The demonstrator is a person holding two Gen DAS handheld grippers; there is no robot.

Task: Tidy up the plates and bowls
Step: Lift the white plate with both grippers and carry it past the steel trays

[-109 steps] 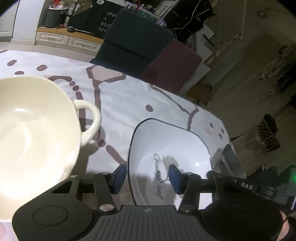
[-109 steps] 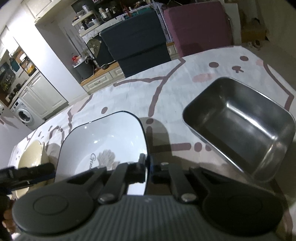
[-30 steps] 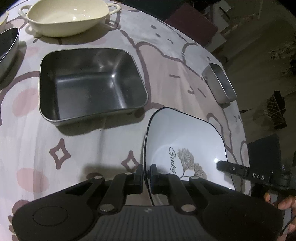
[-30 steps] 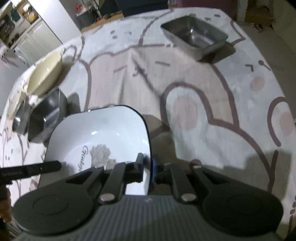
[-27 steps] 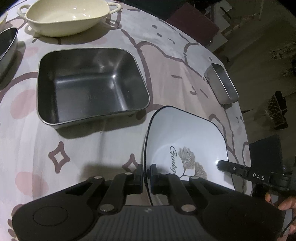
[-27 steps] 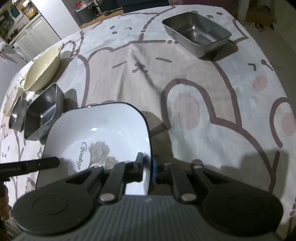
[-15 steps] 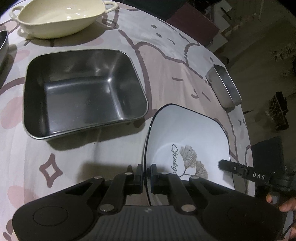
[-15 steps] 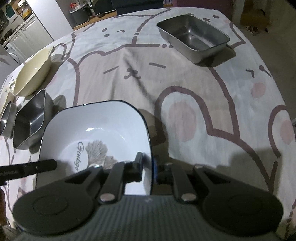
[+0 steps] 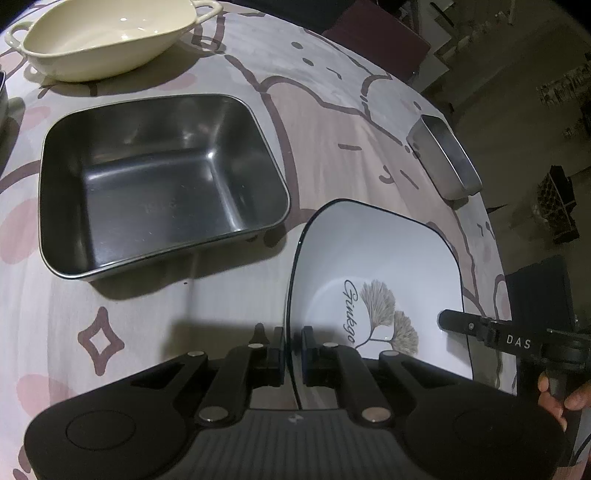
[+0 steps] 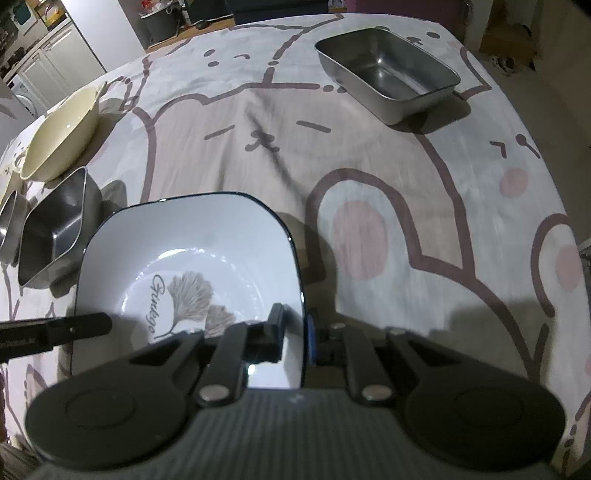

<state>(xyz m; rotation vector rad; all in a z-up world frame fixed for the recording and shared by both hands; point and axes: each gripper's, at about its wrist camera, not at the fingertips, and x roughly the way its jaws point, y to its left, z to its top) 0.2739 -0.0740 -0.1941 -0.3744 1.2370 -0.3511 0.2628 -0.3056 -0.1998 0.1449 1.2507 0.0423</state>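
The patterned tablecloth [image 10: 369, 155] fills both views, its near edge hidden behind the gripper bodies. On it, the large steel tray [image 9: 159, 177] lies far left of the white square plate [image 9: 373, 266], close beside it but apart; in the right wrist view only a corner of this tray shows at the left edge. The cream handled bowl [image 9: 99, 33] sits beyond it, partly cut off at the top. The small steel tray [image 10: 388, 81] stands well apart at the far right. The left gripper [image 9: 293, 347] is clamped on the plate's left rim, the right gripper [image 10: 295, 325] on its right rim; whether the plate rests on the cloth cannot be told. Since half a second ago the large tray has drawn nearer the plate in the left wrist view, and both grips are unchanged
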